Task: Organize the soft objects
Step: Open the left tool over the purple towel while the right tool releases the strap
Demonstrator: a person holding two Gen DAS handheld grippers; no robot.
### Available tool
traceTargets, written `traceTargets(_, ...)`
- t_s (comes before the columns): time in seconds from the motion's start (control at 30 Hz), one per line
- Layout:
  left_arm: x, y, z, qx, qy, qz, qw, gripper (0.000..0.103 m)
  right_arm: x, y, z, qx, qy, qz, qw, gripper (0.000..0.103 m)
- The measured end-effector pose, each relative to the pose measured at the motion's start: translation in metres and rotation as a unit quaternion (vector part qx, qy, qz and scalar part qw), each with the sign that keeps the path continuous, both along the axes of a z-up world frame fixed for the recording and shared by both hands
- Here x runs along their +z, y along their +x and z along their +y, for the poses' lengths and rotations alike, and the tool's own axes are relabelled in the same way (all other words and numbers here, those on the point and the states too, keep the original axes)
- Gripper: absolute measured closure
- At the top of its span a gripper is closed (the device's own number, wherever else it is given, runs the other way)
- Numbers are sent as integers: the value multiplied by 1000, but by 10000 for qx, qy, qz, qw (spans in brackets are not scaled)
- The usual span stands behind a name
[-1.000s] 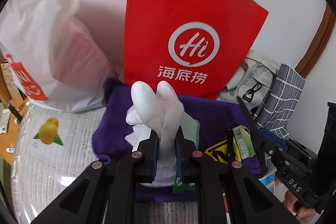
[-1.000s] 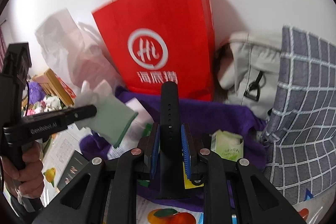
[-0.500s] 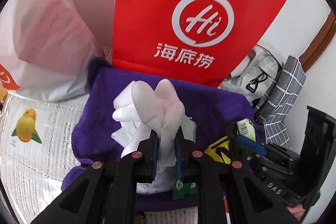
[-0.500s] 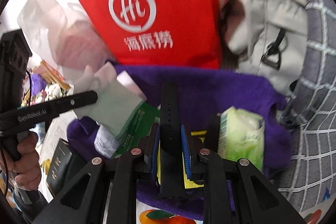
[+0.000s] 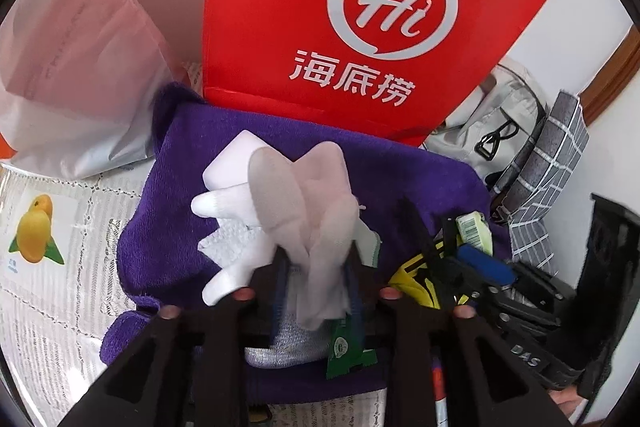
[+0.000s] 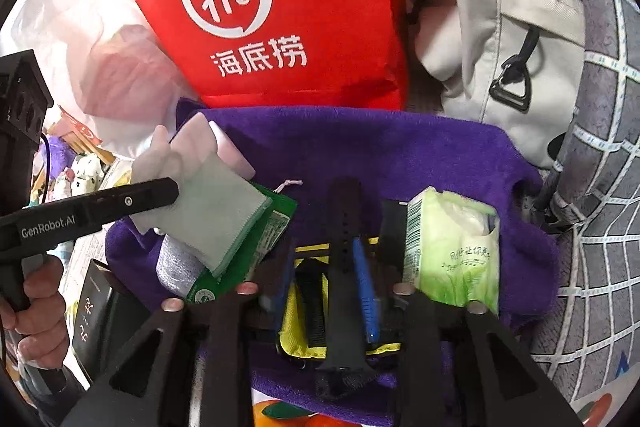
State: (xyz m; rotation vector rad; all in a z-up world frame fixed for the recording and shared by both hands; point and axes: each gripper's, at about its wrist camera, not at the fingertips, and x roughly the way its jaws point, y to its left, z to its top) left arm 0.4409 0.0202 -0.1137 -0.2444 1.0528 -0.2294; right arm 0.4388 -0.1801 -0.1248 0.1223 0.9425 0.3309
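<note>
A white glove point(image 5: 304, 203) stands between the jaws of my left gripper point(image 5: 316, 259), which are opening. The glove looks blurred and loose over a purple towel point(image 5: 192, 227). More white gloves and a green packet point(image 5: 344, 343) lie beneath it. In the right wrist view a black watch strap point(image 6: 344, 267) sits between the opening jaws of my right gripper point(image 6: 332, 247), with a gap on its left side. The strap rests on a yellow-and-black item point(image 6: 304, 307) on the purple towel point(image 6: 380, 155). A green tissue pack point(image 6: 452, 251) lies just to the right.
A red paper bag point(image 5: 320, 7) stands behind the towel, with a white plastic bag point(image 5: 72, 67) to its left. A beige backpack point(image 6: 500, 27) and grey checked cloth point(image 6: 600, 187) crowd the right. A black box point(image 6: 100, 307) sits at left by a person's hand point(image 6: 36, 307).
Both grippers sank toward the purple towel and tipped further down. The left jaws have parted around the glove, and the right jaws have parted around the watch strap.
</note>
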Motion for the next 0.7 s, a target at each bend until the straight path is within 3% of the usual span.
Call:
traceTargets(0.07,3,-2,-4,19,165,-37,9999,56,7,-3,-2,-62,40,-85,9999,56)
traceTargets(0.17,13,-7,-6,93,440,-190,9988,50,19,-10,-4,-95,37,-178,9998,53)
traceTargets(0.3,29,-14,-4,177,549,-367,9977,43,35,-28,-2,-295,-232,-353,9987,29)
traceTargets(0.47,48,-28,-5,225,770,-571,9951,32,49,-56,2,-321,-332,-304,9985,28)
traceTargets(0.63,51,-66,1,299,881,-518,9943,32,75,-103,4,-368,-723,-685,9943,28)
traceTargets(0.7,53,-83,-1,256,961,-502,9938,25,83,-125,2,-412,-682,-709,9943,28)
